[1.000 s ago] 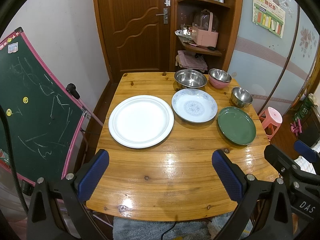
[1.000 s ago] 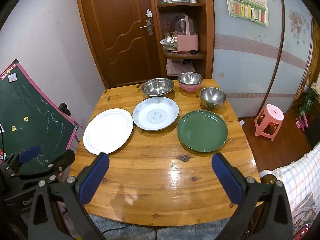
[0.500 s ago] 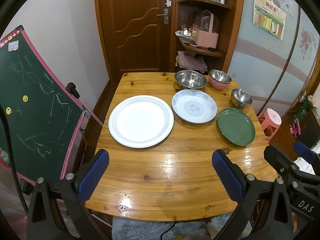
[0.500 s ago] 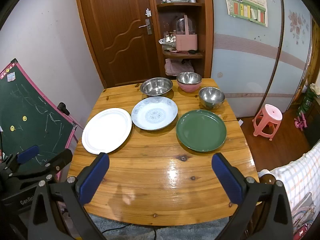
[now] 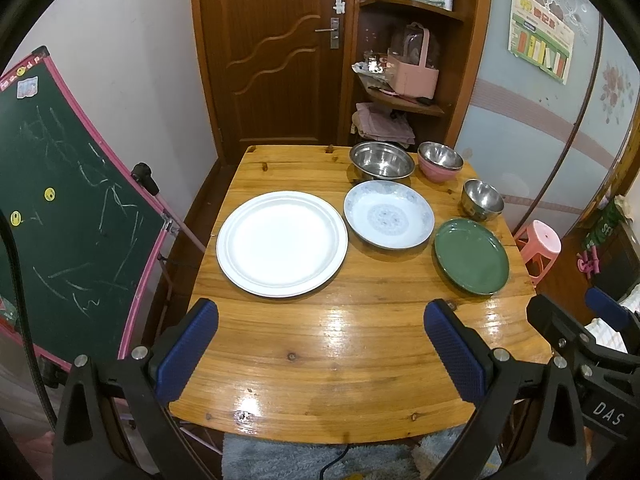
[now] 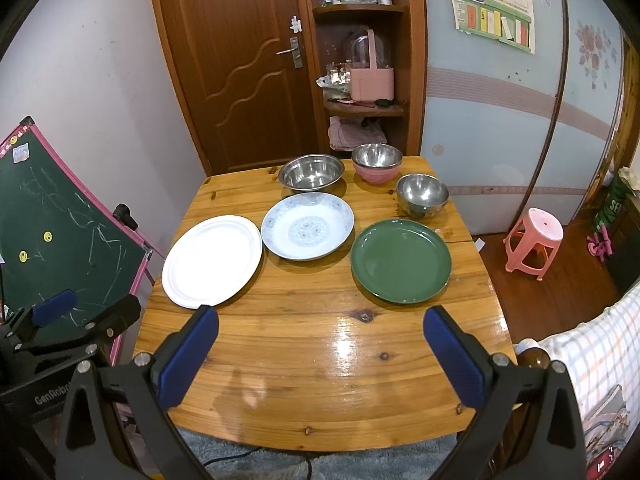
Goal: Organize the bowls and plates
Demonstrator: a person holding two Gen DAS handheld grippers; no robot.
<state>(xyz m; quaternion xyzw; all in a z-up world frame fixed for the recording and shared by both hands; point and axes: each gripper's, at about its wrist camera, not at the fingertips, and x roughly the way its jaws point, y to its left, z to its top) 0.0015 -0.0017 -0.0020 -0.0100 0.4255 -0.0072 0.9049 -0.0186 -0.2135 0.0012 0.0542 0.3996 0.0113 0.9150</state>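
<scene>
Both claws, left claw [image 5: 320, 354] and right claw [image 6: 320, 354], are held wide and empty above the tabletop [image 6: 320, 360], plates at frame centre.

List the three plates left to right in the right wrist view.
white plate → blue patterned plate → green plate

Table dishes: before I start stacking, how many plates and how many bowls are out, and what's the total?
Plates: 3 – white plate, blue patterned plate, green plate
Bowls: 3 – wide steel bowl, pink bowl with steel inside, small steel bowl
Total: 6, all separate on the wooden table; both grippers are open and empty.
</scene>
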